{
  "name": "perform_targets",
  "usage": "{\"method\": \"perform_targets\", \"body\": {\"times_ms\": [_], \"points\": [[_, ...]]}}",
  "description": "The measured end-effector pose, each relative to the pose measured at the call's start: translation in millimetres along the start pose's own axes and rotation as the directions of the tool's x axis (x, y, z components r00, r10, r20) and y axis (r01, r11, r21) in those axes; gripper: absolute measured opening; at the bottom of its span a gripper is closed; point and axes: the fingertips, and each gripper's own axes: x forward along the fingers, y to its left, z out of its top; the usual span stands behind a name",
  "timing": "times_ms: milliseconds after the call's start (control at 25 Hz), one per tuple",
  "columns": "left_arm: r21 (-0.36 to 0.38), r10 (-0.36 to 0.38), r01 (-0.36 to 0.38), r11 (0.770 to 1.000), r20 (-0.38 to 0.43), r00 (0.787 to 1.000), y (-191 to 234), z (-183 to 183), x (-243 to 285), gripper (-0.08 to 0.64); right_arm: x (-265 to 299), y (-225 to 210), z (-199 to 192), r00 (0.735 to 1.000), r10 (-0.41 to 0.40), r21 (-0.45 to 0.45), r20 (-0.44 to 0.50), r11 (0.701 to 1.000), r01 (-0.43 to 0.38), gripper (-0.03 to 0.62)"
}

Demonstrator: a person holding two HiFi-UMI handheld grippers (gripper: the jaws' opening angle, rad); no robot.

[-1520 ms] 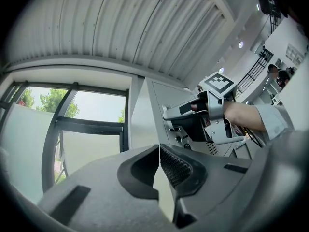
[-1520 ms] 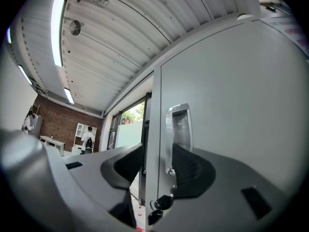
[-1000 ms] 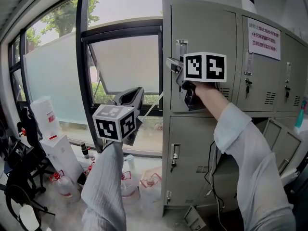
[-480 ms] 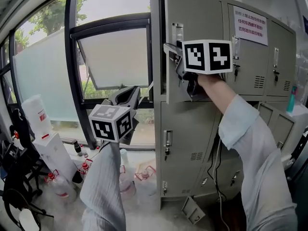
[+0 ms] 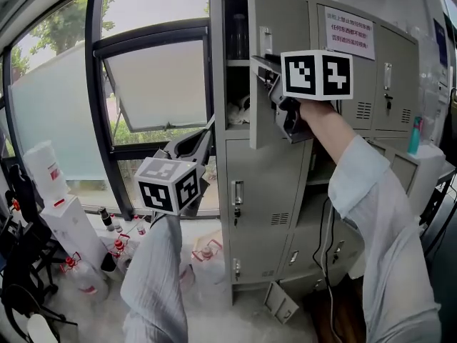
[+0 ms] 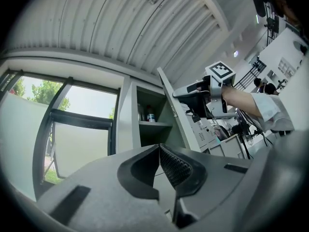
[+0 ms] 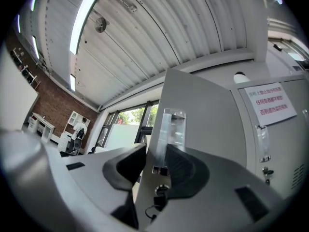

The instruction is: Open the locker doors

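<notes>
Swinging wider: top-left door (image 5: pixel 275 56), shelf (image 5: pixel 235 63) now showing. Right gripper (image 5: pixel 277 98) pulling, jaws just closing tighter, clamping the door's edge. Left gripper (image 5: pixel 191 147) hanging by the window (image 5: pixel 157 84), jaws together, empty.

Daylight is let in through a tall dark-framed window (image 5: pixel 157 84); what may be plastic bottles (image 5: pixel 77 271) are scattered on the floor (image 5: pixel 214 311) below.

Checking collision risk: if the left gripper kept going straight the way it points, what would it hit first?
The left gripper aims at the opened top-left compartment of the locker cabinet, near its shelf. That would likely come first, though depth is unclear.
</notes>
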Motion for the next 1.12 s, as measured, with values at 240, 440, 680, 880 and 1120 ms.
{"method": "perform_targets", "body": {"times_ms": [240, 440, 680, 880, 1120], "points": [[-0.016, -0.010, 0.010, 1.000, -0.008, 1.000, -29, 6, -3, 0.012, -29, -7, 6, 1.000, 0.012, 0.003, 0.002, 1.000, -0.013, 0.130], [0.002, -0.003, 0.003, 1.000, -0.011, 1.000, -60, 20, 5, 0.012, -54, -15, 15, 0.998, 0.058, 0.019, 0.009, 0.998, -0.058, 0.132], [0.007, 0.012, -0.012, 1.000, -0.017, 1.000, -96, 35, 17, 0.012, -85, -30, 22, 0.991, 0.137, 0.052, 0.009, 0.989, -0.137, 0.132], [0.031, 0.008, -0.007, 1.000, -0.033, 0.999, -123, 42, 24, 0.012, -114, -47, 26, 0.990, 0.144, 0.005, 0.009, 0.990, -0.144, 0.132], [0.018, -0.012, 0.012, 1.000, -0.022, 1.000, -151, 47, 36, 0.011, -150, -74, 30, 0.991, 0.129, 0.011, 0.037, 0.991, -0.130, 0.130]]}}
